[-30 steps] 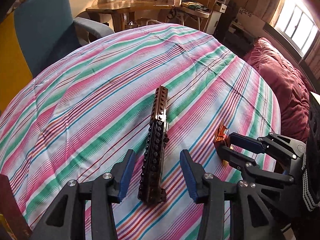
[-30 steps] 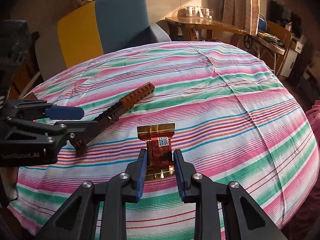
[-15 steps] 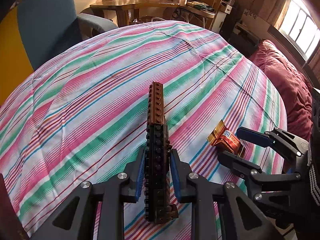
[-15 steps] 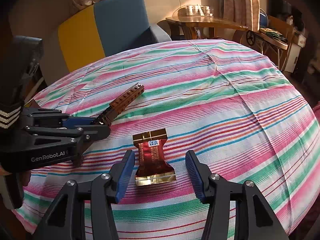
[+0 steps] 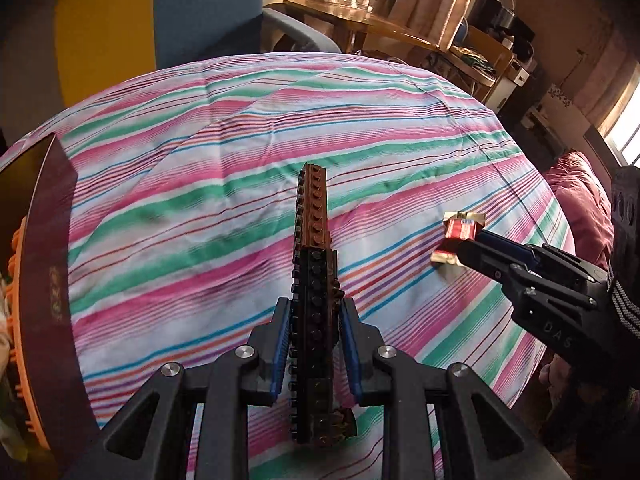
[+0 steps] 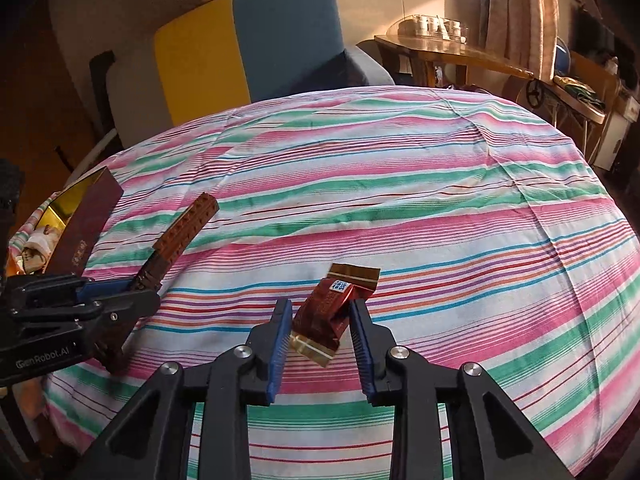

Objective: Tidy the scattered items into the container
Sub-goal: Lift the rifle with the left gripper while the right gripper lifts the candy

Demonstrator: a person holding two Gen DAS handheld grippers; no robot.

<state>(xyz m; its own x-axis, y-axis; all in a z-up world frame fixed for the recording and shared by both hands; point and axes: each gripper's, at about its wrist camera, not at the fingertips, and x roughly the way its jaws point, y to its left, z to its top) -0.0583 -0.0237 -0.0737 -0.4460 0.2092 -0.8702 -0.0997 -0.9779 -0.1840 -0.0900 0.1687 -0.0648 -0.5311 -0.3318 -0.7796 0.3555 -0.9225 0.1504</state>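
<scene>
1. The left gripper (image 5: 314, 344) sits at the bottom centre of the left wrist view, its blue pads pressed against both sides of the brick bar (image 5: 314, 280), a long strip of black and brown studded bricks that runs from between the fingers up toward mid-frame.
2. The right gripper (image 6: 320, 338) sits at the bottom centre of the right wrist view, its jaws partly apart around the snack packet (image 6: 330, 312). The right pad touches the packet's edge; whether the left pad touches it I cannot tell.
3. The packet is red-brown with gold ends and tilts to the right.
4. The container (image 5: 52, 288), a dark maroon box with a gold lining, stands at the left edge of the left wrist view.
5. All of it lies over the striped cloth (image 6: 400, 184).
</scene>
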